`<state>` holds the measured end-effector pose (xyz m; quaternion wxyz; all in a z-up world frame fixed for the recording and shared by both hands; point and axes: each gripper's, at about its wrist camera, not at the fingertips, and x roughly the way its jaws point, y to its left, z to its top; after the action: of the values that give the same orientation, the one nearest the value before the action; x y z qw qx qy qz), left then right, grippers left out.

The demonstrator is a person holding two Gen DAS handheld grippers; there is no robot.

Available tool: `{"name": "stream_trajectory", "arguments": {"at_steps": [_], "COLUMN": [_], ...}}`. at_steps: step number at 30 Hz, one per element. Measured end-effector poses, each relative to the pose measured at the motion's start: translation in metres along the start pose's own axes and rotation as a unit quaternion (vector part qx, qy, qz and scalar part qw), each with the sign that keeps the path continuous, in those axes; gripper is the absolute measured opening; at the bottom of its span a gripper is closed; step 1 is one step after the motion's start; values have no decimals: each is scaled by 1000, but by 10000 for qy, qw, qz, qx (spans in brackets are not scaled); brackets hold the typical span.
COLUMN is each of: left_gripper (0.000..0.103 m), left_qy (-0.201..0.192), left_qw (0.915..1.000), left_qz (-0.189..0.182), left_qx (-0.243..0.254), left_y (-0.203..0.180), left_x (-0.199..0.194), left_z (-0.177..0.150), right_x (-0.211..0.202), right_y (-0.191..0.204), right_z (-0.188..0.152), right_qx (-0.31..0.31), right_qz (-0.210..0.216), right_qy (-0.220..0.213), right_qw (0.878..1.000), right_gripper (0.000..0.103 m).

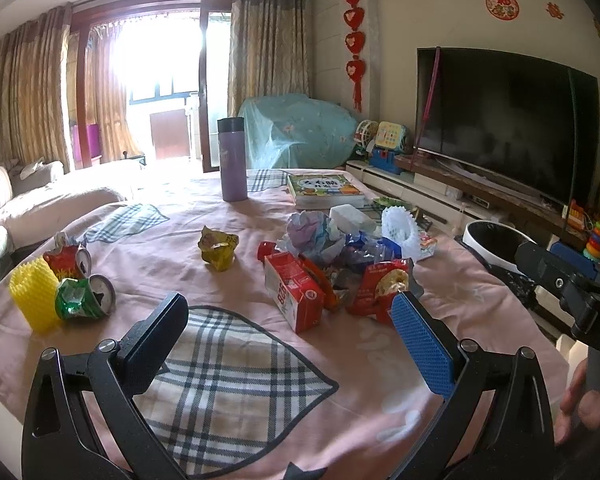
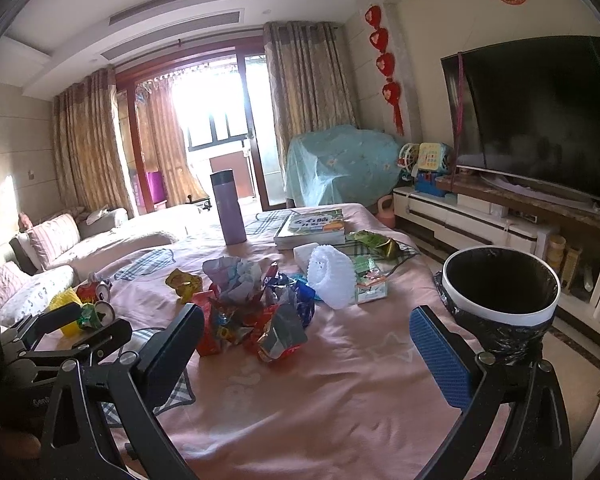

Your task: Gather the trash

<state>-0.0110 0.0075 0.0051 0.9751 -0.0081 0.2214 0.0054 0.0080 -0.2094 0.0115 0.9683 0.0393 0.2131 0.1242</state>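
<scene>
Trash heap (image 1: pixel 332 264), mid-tabotop beside bin (image 2: pixel 500 284): light, crushable wrappers and carton (image 1: pixel 296 296); carton best gripped across its flat sides. Left tool (image 1: pixel 290 314) and right tool (image 2: pixel 306 330): wide open, empty.

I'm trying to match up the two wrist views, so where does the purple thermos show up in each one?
Left wrist: the purple thermos stands upper centre-left, at the table's far side.
Right wrist: the purple thermos stands centre-left, again at the far side.
Shared landmark: the picture book lies just right of it in both.
</scene>
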Motion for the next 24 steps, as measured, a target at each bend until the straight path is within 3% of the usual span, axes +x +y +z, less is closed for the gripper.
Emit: {"name": "stream_trajectory", "arguments": {"at_steps": [24], "left_gripper": [103], "left_qy": [178], "left_qw": [9998], "left_qz": [-46], "left_qx": [-92], "left_y": [6], "left_x": [12], "left_z": [-6], "right_x": [9], "right_y": [1], "right_z": [-5], "right_qx": [69], "right_qz": [88], "right_qy": [159], "right_qw": [9998], "right_gripper": [103]}}
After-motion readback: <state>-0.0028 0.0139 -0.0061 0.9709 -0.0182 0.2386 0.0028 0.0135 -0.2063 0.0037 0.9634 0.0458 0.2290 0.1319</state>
